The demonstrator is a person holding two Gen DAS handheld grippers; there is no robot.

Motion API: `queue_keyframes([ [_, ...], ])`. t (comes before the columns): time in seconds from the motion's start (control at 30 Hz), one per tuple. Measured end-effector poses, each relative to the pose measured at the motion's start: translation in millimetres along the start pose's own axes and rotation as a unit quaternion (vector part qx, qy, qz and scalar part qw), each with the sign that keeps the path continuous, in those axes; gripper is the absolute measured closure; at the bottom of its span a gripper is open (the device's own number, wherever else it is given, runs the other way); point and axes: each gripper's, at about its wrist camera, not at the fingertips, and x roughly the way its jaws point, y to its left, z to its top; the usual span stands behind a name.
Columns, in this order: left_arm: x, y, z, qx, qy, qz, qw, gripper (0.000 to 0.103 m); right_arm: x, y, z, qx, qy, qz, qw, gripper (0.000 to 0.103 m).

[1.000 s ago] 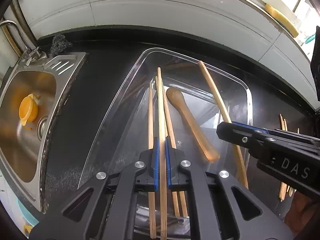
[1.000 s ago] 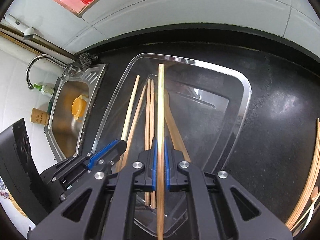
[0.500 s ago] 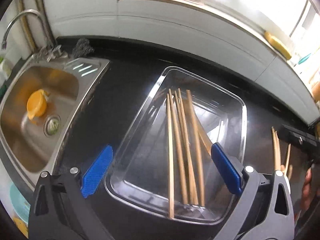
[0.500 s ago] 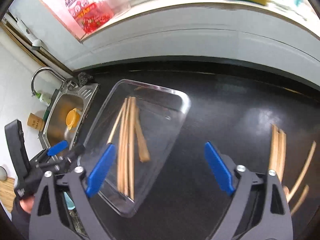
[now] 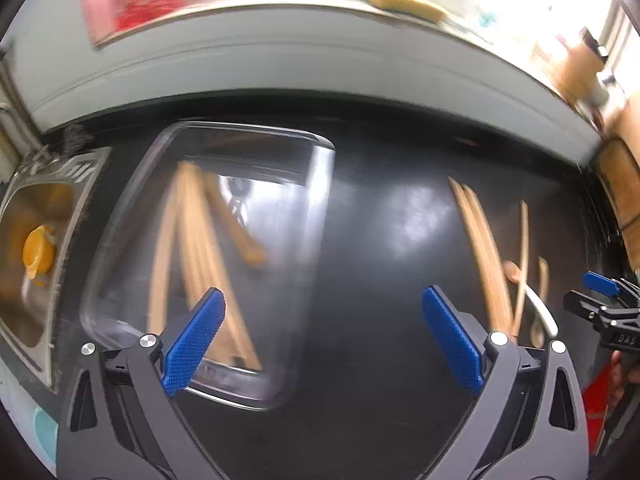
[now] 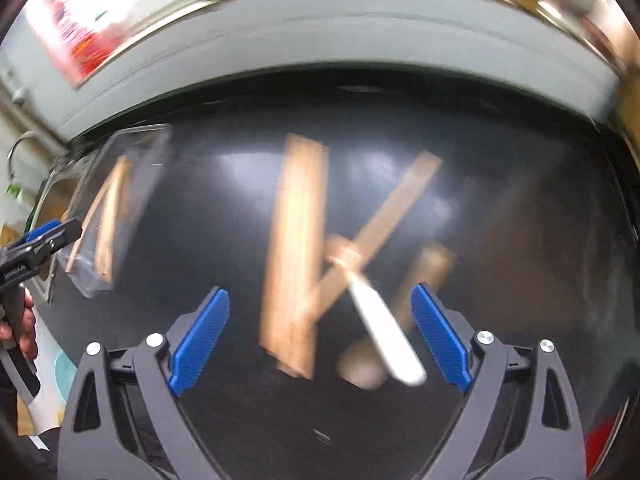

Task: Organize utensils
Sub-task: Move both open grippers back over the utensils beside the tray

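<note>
A clear plastic tray (image 5: 320,184) on the black counter holds several wooden chopsticks (image 5: 192,248) and a wooden spoon (image 5: 240,236); it also shows in the right wrist view (image 6: 92,280). My left gripper (image 5: 324,336) is open and empty, near the tray's right front corner. My right gripper (image 6: 320,332) is open and empty above a loose pile: wooden chopsticks (image 6: 294,248), a white-handled utensil (image 6: 384,328) and a wooden spoon (image 6: 360,364). That pile also shows in the left wrist view (image 5: 488,256). Both views are motion-blurred.
A steel sink (image 5: 28,312) with an orange item (image 5: 38,256) lies left of the tray. A white tiled wall (image 5: 280,68) with a ledge runs behind the black counter (image 5: 380,240). A sponge (image 5: 404,0) lies on the ledge.
Both grippers were shut on chopsticks over the tray, then opened and let them go into it. Both have pulled back and swung right; the right one now hovers over the loose pile.
</note>
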Motion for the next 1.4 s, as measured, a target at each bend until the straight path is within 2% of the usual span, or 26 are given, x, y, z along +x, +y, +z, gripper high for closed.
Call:
queue_keyframes([
  [0.13,19.2,-65.1,-9.3,0.016,0.026,-0.012,0.9995,0.007,-6.4,-58.8,-21.0,0.046,0.018,-0.009,0.999,0.016],
  [0.2,25.1,-92.6,-12.4,0.032,0.035,-0.019,0.9987,0.007,-3.1,-81.5,-29.8,0.061,0.028,-0.016,0.998,0.024],
  [0.3,25.3,-121.7,-17.1,0.052,0.035,-0.019,0.9978,0.007,6.8,-90.8,-35.8,0.061,0.039,-0.022,0.997,0.03],
  [0.43,23.9,-134.5,-25.3,0.068,0.041,-0.015,0.9967,0.007,39.3,-78.6,-30.8,0.027,0.055,-0.038,0.997,0.03],
  [0.57,22.7,-122.8,-31.4,0.053,0.05,-0.009,0.9973,0.007,56.6,-71.5,-30.9,0.006,0.072,-0.086,0.994,0.03],
  [0.63,24.1,-114.4,-33.7,0.042,0.054,-0.006,0.9976,0.007,58.7,-61.9,-33.3,0.004,0.084,-0.042,0.996,0.038],
  [0.67,24.9,-110.8,-33.7,0.038,0.056,-0.006,0.9977,0.007,54.5,-53.6,-33.9,0.001,0.087,0.014,0.996,0.042],
  [0.7,25.9,-106.6,-33.4,0.034,0.058,-0.008,0.9977,0.007,48.1,-48.7,-33.8,-0.004,0.08,0.045,0.996,0.041],
  [0.73,26.5,-103.8,-33.2,0.031,0.059,-0.009,0.9978,0.007,38.5,-42.3,-31.3,-0.01,0.059,0.047,0.997,0.04],
  [0.77,27.3,-103.1,-31.2,0.031,0.058,-0.009,0.9978,0.007,33.6,-42.8,-26.4,-0.001,0.043,0.015,0.999,0.036],
  [0.8,27.7,-101.4,-30.8,0.032,0.057,-0.009,0.9978,0.007,35.4,-49.1,-22.6,0.03,0.042,0.003,0.999,0.036],
  [0.87,30.5,-100.8,-29.3,0.037,0.057,-0.009,0.9976,0.007,47.0,-64.8,-18.5,0.106,0.062,-0.001,0.992,0.036],
  [0.9,34.5,-101.4,-27.4,0.044,0.054,-0.008,0.9975,0.007,55.1,-68.7,-17.0,0.132,0.076,-0.017,0.988,0.036],
  [1.0,46.4,-105.7,-23.3,0.062,0.051,-0.008,0.9967,0.007,72.4,-55.4,-16.1,0.118,0.071,-0.063,0.989,0.036],
  [1.13,73.4,-115.0,-16.6,0.093,0.047,-0.001,0.9946,0.007,79.3,-47.0,-21.8,0.128,0.048,-0.074,0.988,0.036],
  [1.27,93.8,-127.4,-6.6,0.114,0.033,0.005,0.9929,0.007,84.3,-32.2,-28.8,0.098,0.027,-0.105,0.989,0.035],
  [1.4,120.2,-137.3,-4.0,0.134,0.05,0.013,0.9897,0.007,85.4,-32.1,-34.9,0.098,0.018,-0.114,0.988,0.033],
])
